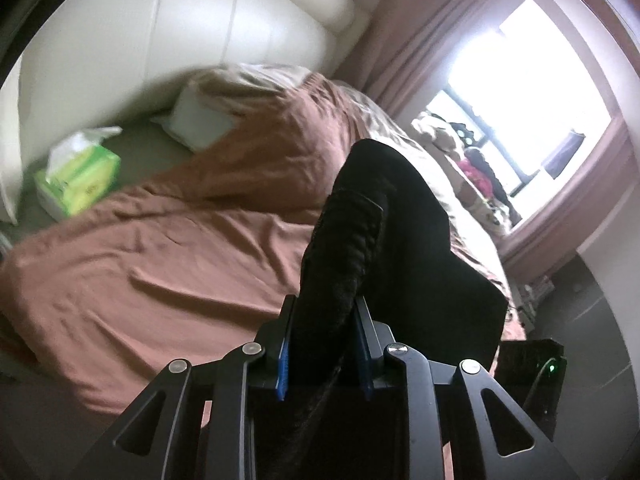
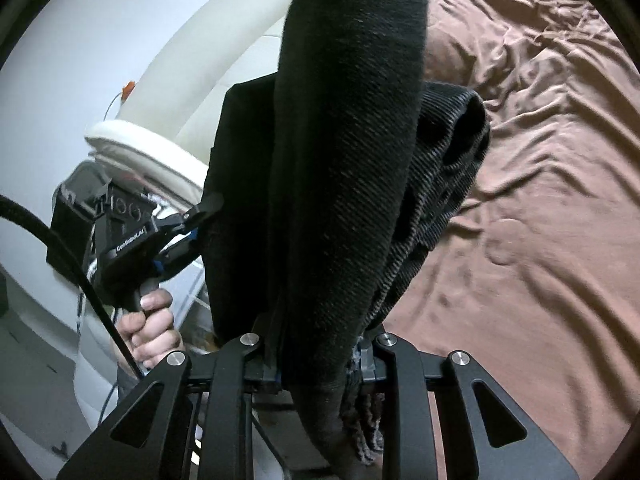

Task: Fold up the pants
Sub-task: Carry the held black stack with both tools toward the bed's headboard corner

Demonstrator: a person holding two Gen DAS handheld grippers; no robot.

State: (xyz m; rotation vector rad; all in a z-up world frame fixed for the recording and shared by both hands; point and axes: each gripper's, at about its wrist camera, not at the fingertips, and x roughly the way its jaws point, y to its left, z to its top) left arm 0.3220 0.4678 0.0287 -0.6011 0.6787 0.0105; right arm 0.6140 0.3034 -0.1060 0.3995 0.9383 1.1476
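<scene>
The black pants (image 1: 360, 224) hang in the air above a bed with a brown cover (image 1: 168, 248). My left gripper (image 1: 324, 320) is shut on a thick bunch of the pants' fabric, which rises between its blue-padded fingers. My right gripper (image 2: 320, 360) is shut on another part of the pants (image 2: 344, 152), which drape up and over it and fill the middle of the right wrist view. The left gripper also shows in the right wrist view (image 2: 200, 216), held by a hand, pinching the pants' edge.
A green tissue box (image 1: 78, 178) and a white pillow (image 1: 200, 120) lie near the white padded headboard (image 1: 160, 32). Pink curtains and a bright window (image 1: 528, 92) are at the right. The brown cover (image 2: 540, 200) spreads out to the right.
</scene>
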